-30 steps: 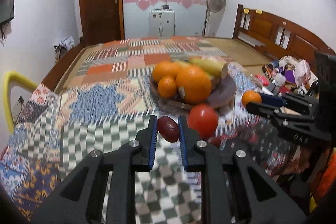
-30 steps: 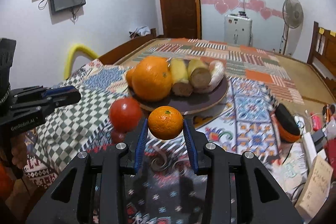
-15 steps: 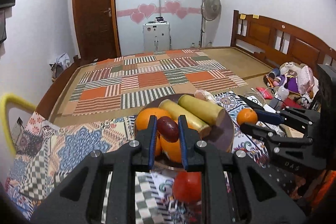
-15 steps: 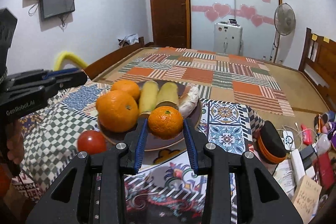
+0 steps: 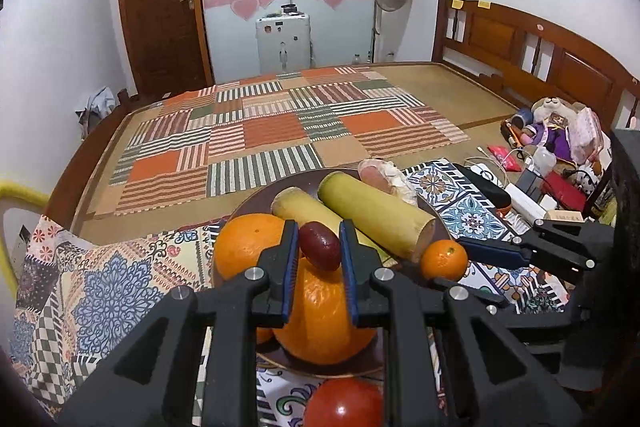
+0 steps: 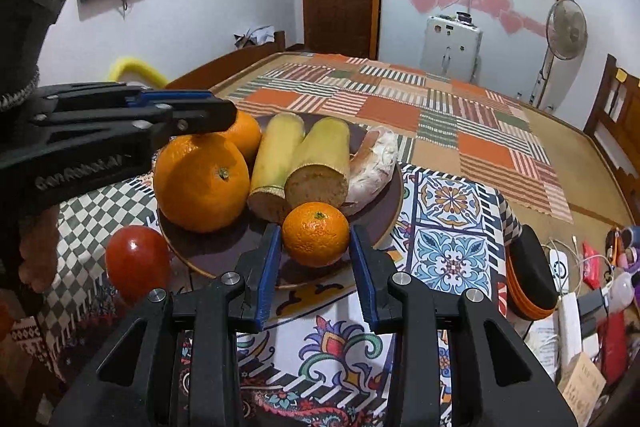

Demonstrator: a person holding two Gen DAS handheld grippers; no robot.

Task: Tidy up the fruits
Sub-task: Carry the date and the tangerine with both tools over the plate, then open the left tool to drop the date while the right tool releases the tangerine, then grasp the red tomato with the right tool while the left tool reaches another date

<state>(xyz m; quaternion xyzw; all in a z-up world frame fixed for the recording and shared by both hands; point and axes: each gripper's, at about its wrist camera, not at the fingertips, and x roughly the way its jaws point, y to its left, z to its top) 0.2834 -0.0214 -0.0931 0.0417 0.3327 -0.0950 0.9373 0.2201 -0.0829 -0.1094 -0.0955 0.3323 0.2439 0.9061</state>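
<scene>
Landmark: the dark round plate (image 6: 384, 223), which sits on the patterned cloth (image 6: 448, 223) over the tabletop.

L to R in the right wrist view:

- Red tomato (image 6: 137, 267) lies on the cloth, just off the plate's left rim, touching nothing else.
- Left gripper (image 6: 200, 113) reaches in from the left, above the plate's left side, over the big orange (image 6: 200, 181). In the left wrist view the left gripper (image 5: 319, 247) is closed tight on a small dark red fruit (image 5: 320, 246), held up in the air over the oranges. Blue pads press it on both sides.
- Big orange sits on the plate's left part. A second orange (image 6: 243, 133) is right behind it, partly hidden by the gripper tip.
- Two yellow-green cut stalks (image 6: 298, 163) lie side by side in the plate's middle, cut ends toward the camera.
- A pale pinkish piece (image 6: 374, 163) lies on the plate's right part, touching the right stalk. Can't tell what it is.
- Right gripper (image 6: 316, 241) is over the plate's near rim. It is partly closed and holds a small orange (image 6: 316, 239) between its blue pads, stem end up. The small orange hangs just in front of the stalks' cut ends.
- Right of the plate, well apart: a black and orange case (image 6: 528, 275) at the cloth's edge, then wires, boxes etc.
</scene>
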